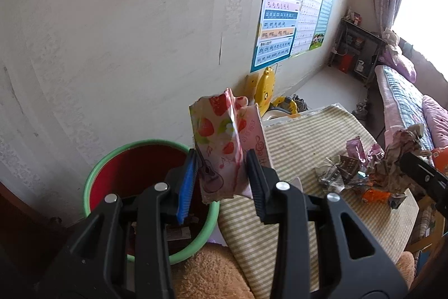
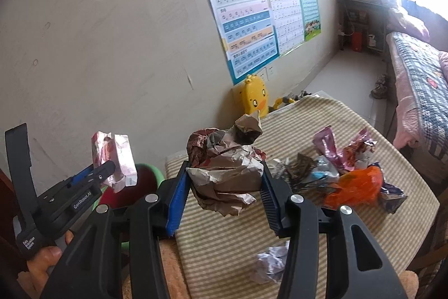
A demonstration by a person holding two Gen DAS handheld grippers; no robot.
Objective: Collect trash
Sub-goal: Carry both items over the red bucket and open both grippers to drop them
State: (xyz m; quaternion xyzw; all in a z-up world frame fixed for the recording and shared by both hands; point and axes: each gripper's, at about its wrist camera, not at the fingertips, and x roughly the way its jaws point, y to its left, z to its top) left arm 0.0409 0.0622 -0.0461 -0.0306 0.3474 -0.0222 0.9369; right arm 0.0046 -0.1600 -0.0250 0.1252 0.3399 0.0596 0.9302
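Lower left of the left view, the bin (image 1: 120, 181) sits just left of the left gripper (image 1: 221, 175), clamped on an upright carton (image 1: 221, 147). Right gripper (image 2: 224, 187) pinches crumpled paper (image 2: 226, 173) above the table (image 2: 350, 237) (farther from the bin).

Left claw (image 1: 222, 175) angles downward, clamped on a carton. Right claw (image 2: 224, 198) angles downward too, clamped on crumpled paper.
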